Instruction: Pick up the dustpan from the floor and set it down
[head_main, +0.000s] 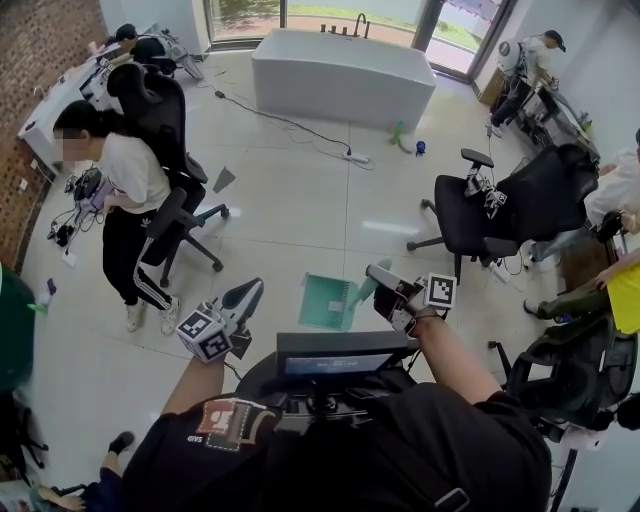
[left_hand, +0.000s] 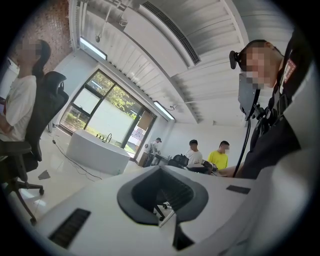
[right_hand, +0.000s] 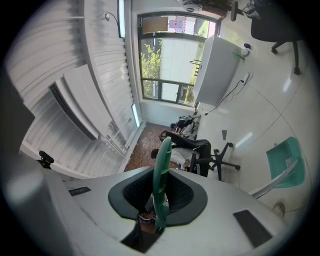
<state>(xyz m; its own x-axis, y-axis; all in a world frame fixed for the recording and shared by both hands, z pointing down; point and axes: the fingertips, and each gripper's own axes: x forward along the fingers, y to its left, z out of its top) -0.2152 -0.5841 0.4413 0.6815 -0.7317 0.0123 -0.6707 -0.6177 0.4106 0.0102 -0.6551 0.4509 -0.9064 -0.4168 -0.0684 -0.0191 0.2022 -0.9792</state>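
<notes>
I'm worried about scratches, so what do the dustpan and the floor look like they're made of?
The dustpan looks like plastic: even matte teal, moulded ribs. The floor is probably glazed tile: pale, glossy, grout lines, window glare.

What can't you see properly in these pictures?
- Head view: whether the dustpan touches the floor; looking steeply down hides any gap.
- Head view: how the jaws of the right gripper meet the handle; its own body covers them.
- Head view: the small green thing near the tub; too small.
- Left gripper view: no dustpan; it faces elsewhere.
</notes>
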